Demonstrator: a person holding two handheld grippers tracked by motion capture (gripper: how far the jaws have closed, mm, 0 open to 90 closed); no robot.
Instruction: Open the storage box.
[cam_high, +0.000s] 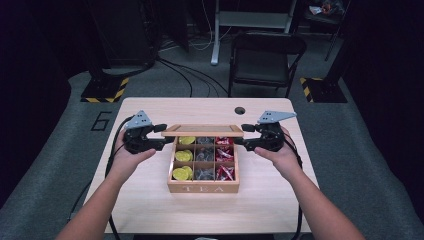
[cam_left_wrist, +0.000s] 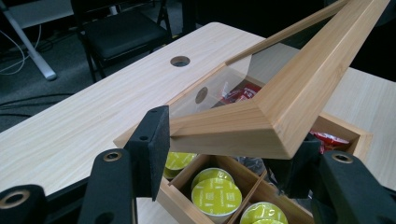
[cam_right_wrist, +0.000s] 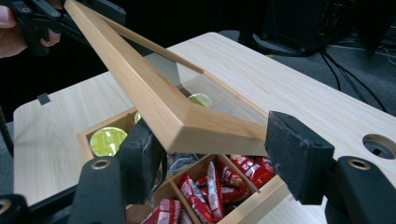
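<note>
A wooden tea box (cam_high: 203, 188) marked TEA stands at the table's middle. Its glass-paned lid (cam_high: 202, 130) is tilted up at the front over the back row. My left gripper (cam_high: 167, 135) is shut on the lid's left front corner, and my right gripper (cam_high: 243, 135) is shut on the right front corner. In the left gripper view the pads of my left gripper (cam_left_wrist: 226, 149) clamp the lid (cam_left_wrist: 289, 93) above yellow-green capsules (cam_left_wrist: 215, 193). In the right gripper view my right gripper (cam_right_wrist: 217, 149) holds the lid (cam_right_wrist: 140, 88) over red packets (cam_right_wrist: 210, 186).
The box's compartments hold yellow-green capsules (cam_high: 182, 170) on the left, dark packets in the middle and red packets (cam_high: 225, 172) on the right. A round cable hole (cam_high: 240, 110) sits near the table's far edge. A folding chair (cam_high: 265, 60) stands beyond the table.
</note>
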